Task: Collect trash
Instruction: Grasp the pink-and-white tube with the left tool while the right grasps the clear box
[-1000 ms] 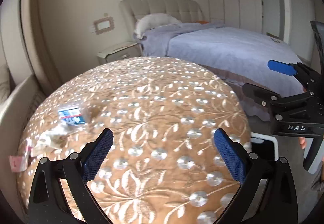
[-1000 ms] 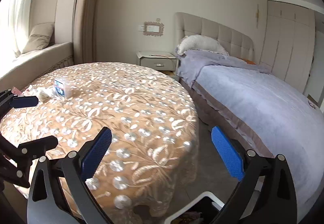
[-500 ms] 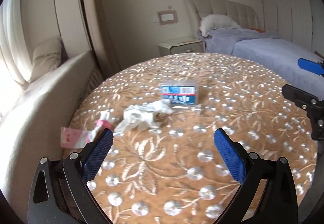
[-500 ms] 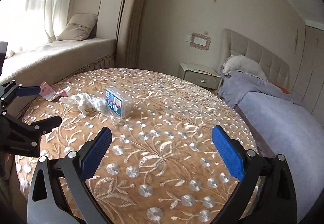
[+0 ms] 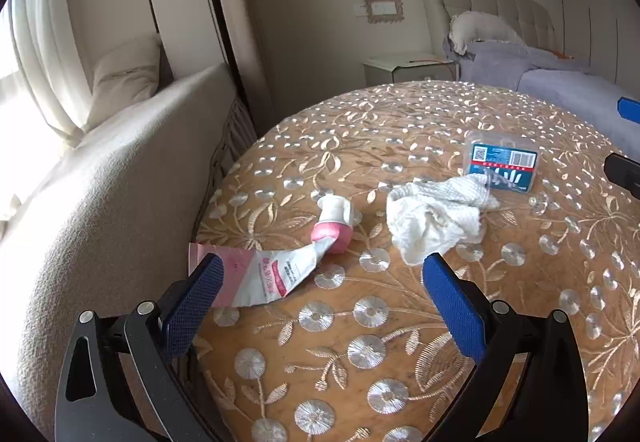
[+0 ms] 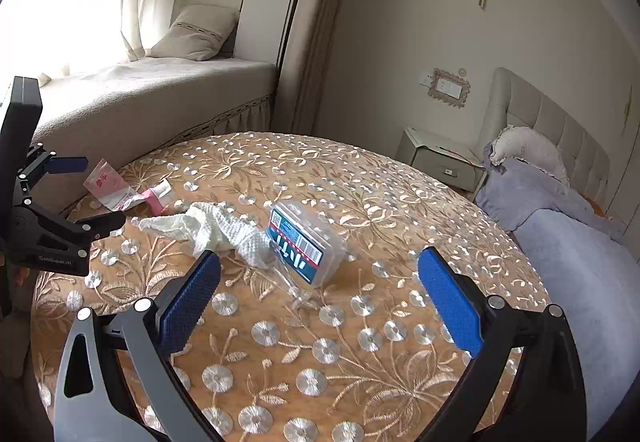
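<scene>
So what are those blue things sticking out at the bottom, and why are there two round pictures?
Those blue things are the pads on two grabbers. A person holds one grabber in each hand, and each has a small camera looking forward between its two fingers. That camera bends the picture, so it looks round.

One picture is from the left gripper. The other is from the right gripper, and there you can also see the left one from the side.

Both look at a round table with a flowery brown cloth. On it lie three bits of trash: a squeezed pink tube, a crumpled white tissue and a clear plastic box with a blue label. The tissue touches the box.

Both grippers are open and hold nothing.
</scene>
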The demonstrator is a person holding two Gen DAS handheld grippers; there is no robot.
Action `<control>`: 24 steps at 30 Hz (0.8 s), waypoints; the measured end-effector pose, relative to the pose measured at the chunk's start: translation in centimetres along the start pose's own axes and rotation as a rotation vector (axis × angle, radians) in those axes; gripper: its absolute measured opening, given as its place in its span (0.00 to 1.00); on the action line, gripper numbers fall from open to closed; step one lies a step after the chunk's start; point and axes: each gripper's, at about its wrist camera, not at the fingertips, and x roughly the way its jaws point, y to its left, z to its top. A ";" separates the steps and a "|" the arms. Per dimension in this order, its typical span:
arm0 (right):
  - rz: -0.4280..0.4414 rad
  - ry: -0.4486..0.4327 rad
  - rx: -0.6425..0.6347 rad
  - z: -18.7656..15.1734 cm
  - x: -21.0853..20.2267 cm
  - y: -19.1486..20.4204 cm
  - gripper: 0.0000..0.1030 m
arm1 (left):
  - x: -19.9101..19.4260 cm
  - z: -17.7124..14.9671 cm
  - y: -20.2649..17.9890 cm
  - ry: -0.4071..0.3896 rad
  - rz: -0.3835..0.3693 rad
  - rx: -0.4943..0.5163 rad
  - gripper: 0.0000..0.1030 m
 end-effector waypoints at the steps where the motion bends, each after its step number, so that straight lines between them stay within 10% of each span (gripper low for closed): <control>1: 0.003 0.000 -0.004 0.3 0.5 0.2 0.95 | 0.6 -0.1 0.2 0.010 0.002 -0.001 0.95; 15: -0.019 0.045 -0.013 1.5 4.9 -0.1 0.95 | 9.0 2.3 2.9 0.148 -0.110 -0.003 0.92; 24: -0.039 0.063 0.019 1.6 6.3 -1.7 0.95 | 9.3 2.3 0.6 0.197 -0.157 0.041 0.32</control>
